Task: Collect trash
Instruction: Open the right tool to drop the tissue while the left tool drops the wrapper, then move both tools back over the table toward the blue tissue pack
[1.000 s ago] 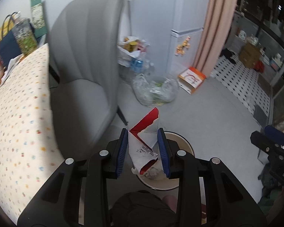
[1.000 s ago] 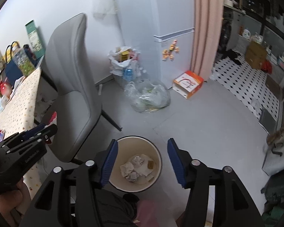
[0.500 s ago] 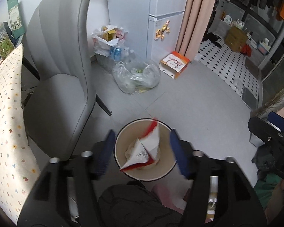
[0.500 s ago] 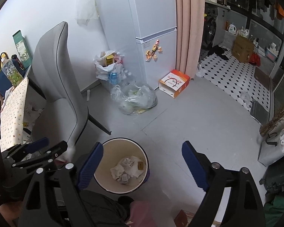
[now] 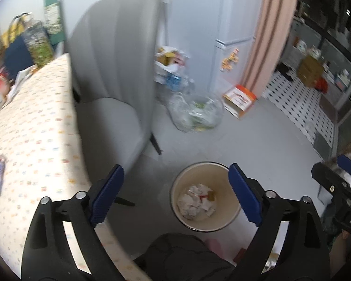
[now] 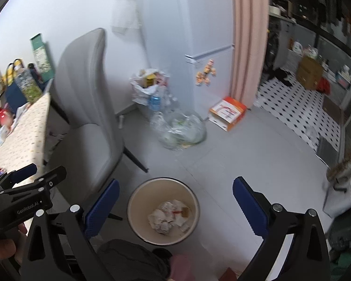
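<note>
1. Down on the grey floor (image 6: 257, 154), crumpled trash (image 6: 168, 215) lies at the bottom of the cream bin (image 6: 138, 201).
2. Above it, my left gripper (image 5: 175, 194) and right gripper (image 6: 175, 207) are both opening, with nothing between their pads.
3. Beside the bin stand a grey chair (image 6: 91, 107) and a dotted tablecloth (image 5: 35, 121).
4. Farther off, clear bags (image 6: 182, 128) sit by the fridge (image 6: 199, 23).

Trash (image 5: 196, 200) in bin (image 5: 224, 224), chair (image 5: 114, 75) left
</note>
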`<state>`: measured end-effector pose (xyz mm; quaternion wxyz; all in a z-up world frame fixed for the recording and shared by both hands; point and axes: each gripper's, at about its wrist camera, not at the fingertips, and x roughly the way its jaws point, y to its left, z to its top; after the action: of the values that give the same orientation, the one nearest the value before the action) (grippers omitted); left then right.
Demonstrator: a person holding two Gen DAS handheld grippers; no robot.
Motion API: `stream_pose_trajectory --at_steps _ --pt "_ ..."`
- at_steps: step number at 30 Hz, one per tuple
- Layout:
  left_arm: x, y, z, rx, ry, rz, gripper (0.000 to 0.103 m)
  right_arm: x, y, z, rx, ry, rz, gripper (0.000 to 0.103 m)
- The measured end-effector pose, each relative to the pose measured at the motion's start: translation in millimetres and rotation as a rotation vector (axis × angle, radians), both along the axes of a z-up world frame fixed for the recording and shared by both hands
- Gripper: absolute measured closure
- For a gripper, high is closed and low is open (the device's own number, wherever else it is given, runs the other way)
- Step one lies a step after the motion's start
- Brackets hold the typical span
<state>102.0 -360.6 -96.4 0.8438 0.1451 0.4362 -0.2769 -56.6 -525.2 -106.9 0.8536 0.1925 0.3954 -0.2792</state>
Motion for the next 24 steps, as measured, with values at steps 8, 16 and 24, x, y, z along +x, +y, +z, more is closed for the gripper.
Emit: stream_pose_trajectory --at_steps 8,16,24 --pt "20.2 75.7 24.1 -0.009 -0.069 0.16 0.008 44.5 53.3 24.1 -0.029 -0.036 0.132 0.008" --pt "36.4 150.4 40.5 -0.036 -0.1 0.306 0.007 77.9 112.4 45.0 -0.057 -0.057 0.263 0.008" --pt "39.2 208.3 47.4 -0.05 -0.12 0.406 0.007 97.2 158.8 59.9 -0.075 -0.067 0.355 0.008"
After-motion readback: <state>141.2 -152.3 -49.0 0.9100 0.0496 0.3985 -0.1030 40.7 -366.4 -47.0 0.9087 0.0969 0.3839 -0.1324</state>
